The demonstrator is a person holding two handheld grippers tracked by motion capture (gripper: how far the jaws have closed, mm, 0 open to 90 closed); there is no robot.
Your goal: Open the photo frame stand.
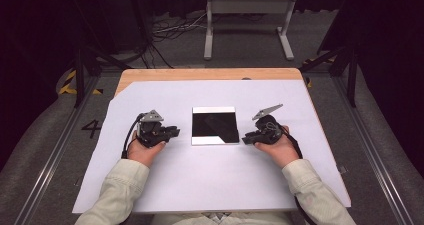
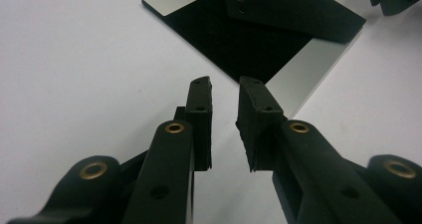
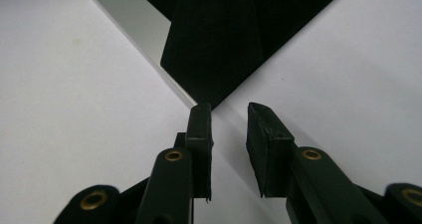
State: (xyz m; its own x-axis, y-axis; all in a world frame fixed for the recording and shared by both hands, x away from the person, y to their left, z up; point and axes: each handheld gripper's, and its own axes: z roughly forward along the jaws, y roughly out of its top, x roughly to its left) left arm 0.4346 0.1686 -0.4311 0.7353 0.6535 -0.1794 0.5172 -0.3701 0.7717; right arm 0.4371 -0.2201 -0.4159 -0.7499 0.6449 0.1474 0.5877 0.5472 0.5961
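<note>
1. Sleeves and hands come in at the near edge of the white sheet (image 1: 165, 185), one gripper on each side of the square plate (image 1: 215, 125), a dark, shiny plate with pale strips on two edges that lies flat at the sheet's middle.
2. Left gripper (image 1: 172, 132) rests just left of the plate, jaws partly apart and empty, aimed at a corner.
3. Right gripper (image 1: 247, 139) sits at the plate's near right corner, jaws also parted, nothing between them.
4. Judged step: lining up on the plate before any grip. Next, a jaw likely must slip under a thin corner, which may slide.

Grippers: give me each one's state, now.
Left gripper: open, holding nothing.
Right gripper: open, holding nothing, at the black sheet corner.
</note>
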